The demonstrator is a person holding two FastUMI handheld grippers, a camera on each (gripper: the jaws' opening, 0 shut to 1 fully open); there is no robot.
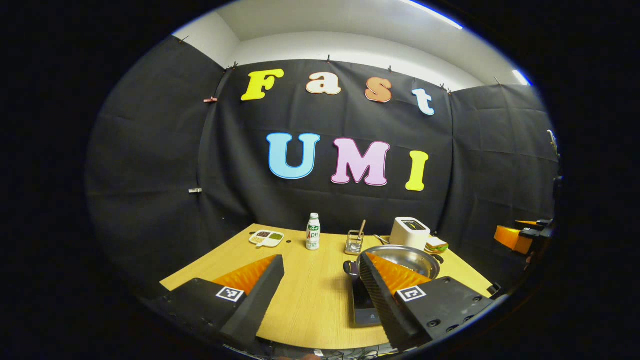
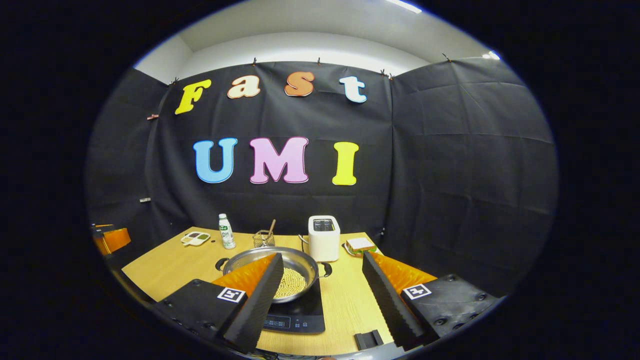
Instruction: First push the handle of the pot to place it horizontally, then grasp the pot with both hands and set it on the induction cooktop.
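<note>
A steel pot point(image 2: 300, 260) holding pale yellow beans point(image 2: 292, 282) sits on the black induction cooktop point(image 2: 300, 316) on the wooden table. Its two small black handles point(image 2: 326, 270) point left and right. In the left gripper view the pot point(image 1: 415, 257) and cooktop point(image 1: 364, 305) lie partly behind the right-hand finger. My left gripper point(image 1: 321, 260) hangs open near the table's front, left of the pot, holding nothing. My right gripper point(image 2: 322, 257) is also open and empty, back from the pot's right side. Neither touches the pot.
Along the table's back stand a compartment dish point(image 2: 195, 238), a bottle point(image 2: 226, 231), a wire basket point(image 2: 263, 239), a white toaster point(image 2: 324, 237) and a sandwich on a plate point(image 2: 361, 245). A small black block point(image 2: 369, 340) lies at the front edge.
</note>
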